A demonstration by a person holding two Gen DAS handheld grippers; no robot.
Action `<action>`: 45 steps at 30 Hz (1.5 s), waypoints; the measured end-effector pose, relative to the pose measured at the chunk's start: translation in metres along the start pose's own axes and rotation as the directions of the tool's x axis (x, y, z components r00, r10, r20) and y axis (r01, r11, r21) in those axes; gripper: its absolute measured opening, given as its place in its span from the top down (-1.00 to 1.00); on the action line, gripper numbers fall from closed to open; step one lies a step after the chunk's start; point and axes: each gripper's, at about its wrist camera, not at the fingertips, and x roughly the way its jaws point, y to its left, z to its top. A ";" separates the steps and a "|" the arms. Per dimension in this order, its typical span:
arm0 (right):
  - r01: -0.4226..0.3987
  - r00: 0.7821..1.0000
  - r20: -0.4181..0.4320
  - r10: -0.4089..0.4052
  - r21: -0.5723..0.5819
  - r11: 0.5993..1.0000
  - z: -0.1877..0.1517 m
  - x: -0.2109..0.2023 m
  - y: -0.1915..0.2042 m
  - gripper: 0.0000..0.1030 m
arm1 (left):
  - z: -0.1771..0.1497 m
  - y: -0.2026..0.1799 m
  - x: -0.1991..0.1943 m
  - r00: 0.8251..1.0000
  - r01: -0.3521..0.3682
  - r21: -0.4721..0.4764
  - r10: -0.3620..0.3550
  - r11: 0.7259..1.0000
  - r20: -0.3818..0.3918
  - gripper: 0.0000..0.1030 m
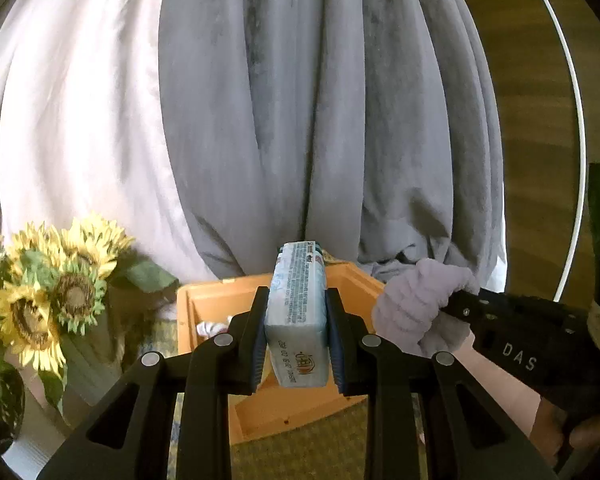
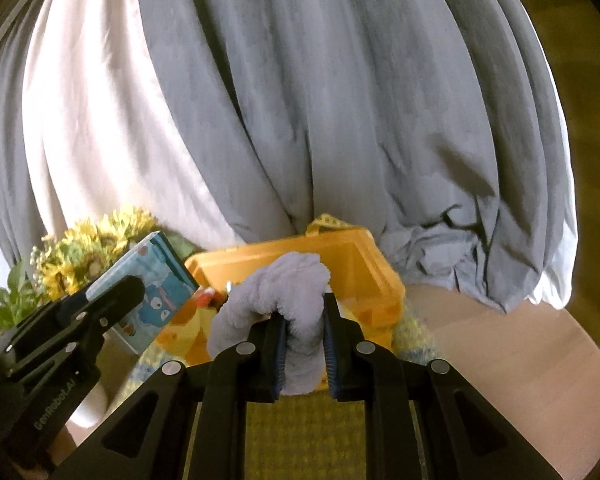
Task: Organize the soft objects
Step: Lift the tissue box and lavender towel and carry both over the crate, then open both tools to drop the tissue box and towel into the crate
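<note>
My left gripper (image 1: 296, 320) is closed on a light blue tissue pack (image 1: 298, 312), the pads pressing on its two long sides. I hold it in the air above the orange box (image 1: 220, 296). My right gripper (image 2: 303, 344) is clamped on a fluffy lilac cloth (image 2: 276, 292), also lifted over the same box, near its front edge. Some yellow soft things lie inside the box. The sunflowers (image 1: 56, 292) stand beside its left edge, and grey curtains (image 1: 320, 120) hang behind it.
</note>
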 end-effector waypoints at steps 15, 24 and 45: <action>-0.003 0.997 0.083 0.005 -0.028 1.000 0.040 0.031 -0.005 0.67 | 0.021 0.001 0.034 1.000 -0.011 0.018 0.010 1.000 0.030 0.49; -0.022 0.999 0.047 0.024 -0.048 0.999 0.050 0.068 -0.014 0.67 | 0.021 0.001 0.062 0.999 -0.033 0.026 0.033 0.999 0.001 0.49; -0.067 0.969 -0.240 0.065 0.001 0.998 0.035 0.175 -0.031 0.64 | -0.002 0.008 0.145 0.988 -0.060 0.013 0.061 0.998 -0.143 0.27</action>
